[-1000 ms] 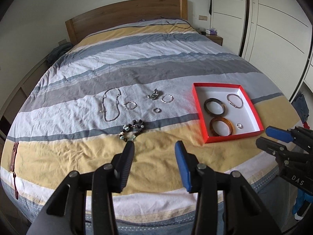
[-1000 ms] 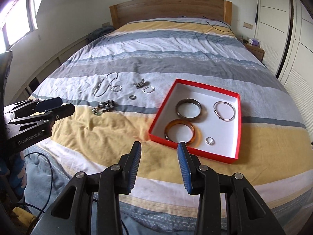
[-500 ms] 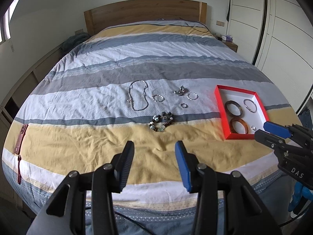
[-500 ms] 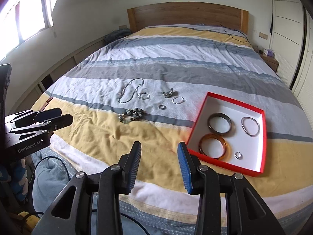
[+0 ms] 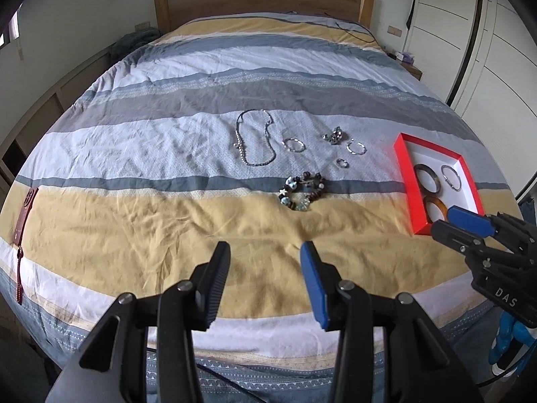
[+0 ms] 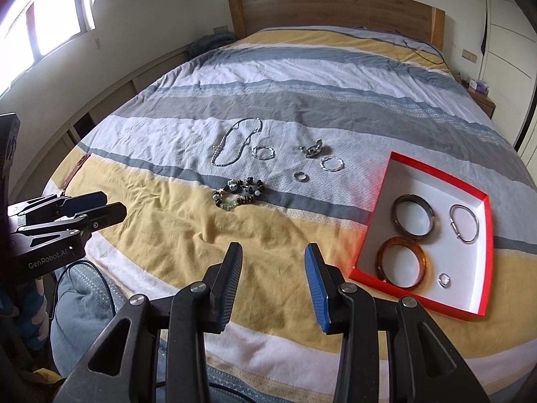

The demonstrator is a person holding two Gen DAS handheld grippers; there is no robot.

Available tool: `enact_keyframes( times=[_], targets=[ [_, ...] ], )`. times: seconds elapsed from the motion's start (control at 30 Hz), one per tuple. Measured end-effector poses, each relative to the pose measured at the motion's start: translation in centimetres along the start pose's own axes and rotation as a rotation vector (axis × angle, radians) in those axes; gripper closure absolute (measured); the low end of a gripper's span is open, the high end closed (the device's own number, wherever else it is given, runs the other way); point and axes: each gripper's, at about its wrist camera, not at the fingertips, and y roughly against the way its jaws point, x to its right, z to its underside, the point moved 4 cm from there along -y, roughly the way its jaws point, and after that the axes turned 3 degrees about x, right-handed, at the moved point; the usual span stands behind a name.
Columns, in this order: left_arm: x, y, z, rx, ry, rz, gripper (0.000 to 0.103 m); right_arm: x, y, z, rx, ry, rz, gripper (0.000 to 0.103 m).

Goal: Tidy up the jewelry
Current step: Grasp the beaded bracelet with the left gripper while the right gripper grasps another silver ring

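Both of my hands have slid leftward along the foot of the bed since a second ago, so the red box (image 6: 386, 201) has drifted toward the right edge of each view and the loose pieces now sit nearer the middle. My left gripper (image 5: 265, 252) and right gripper (image 6: 273, 253) are both parted and hold nothing, with only yellow bedcover (image 5: 167, 235) showing between the jaws. Two bangles, a thin hoop and a small ring already lie in the box. Still out on the cover are the beaded bracelet (image 5: 302, 192), the long necklace (image 5: 255, 141), two silver hoops, a small ring and a tangled silver piece. I judge the beaded bracelet the nearest next pick, roughly ahead of the left gripper.
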Motion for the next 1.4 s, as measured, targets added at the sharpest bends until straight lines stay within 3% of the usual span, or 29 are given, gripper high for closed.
enact_keyframes(
  times=[0.53, 0.67, 0.87, 1.0, 1.13, 1.4],
  targets=[
    [-5.8, -8.8, 0.0, -0.097, 0.153, 0.011, 0.061, -1.6, -8.6, -2.0, -0.051, 0.028, -0.079, 0.058],
    [-5.6, -10.8, -1.3, -0.098, 0.169, 0.074, 0.061, -0.9, -10.9, -3.0, -0.052, 0.014, -0.076, 0.058],
    [-2.0, -14.2, -3.6, -0.105, 0.102, 0.205, 0.061, 1.8, -13.9, -5.1, -0.066, -0.060, -0.027, 0.058],
    [-0.1, -16.7, -4.3, -0.128, 0.053, 0.237, 0.061, 3.2, -16.0, -6.1, -0.088, -0.101, 0.008, 0.058],
    [0.6, -18.8, -4.0, -0.151, 0.011, 0.210, 0.061, 4.1, -18.3, -6.5, -0.119, -0.129, 0.032, 0.060],
    [2.1, -19.7, -3.8, -0.115, -0.104, 0.162, 0.062, 4.6, -22.0, -6.8, -0.144, -0.154, 0.070, 0.068]
  ],
)
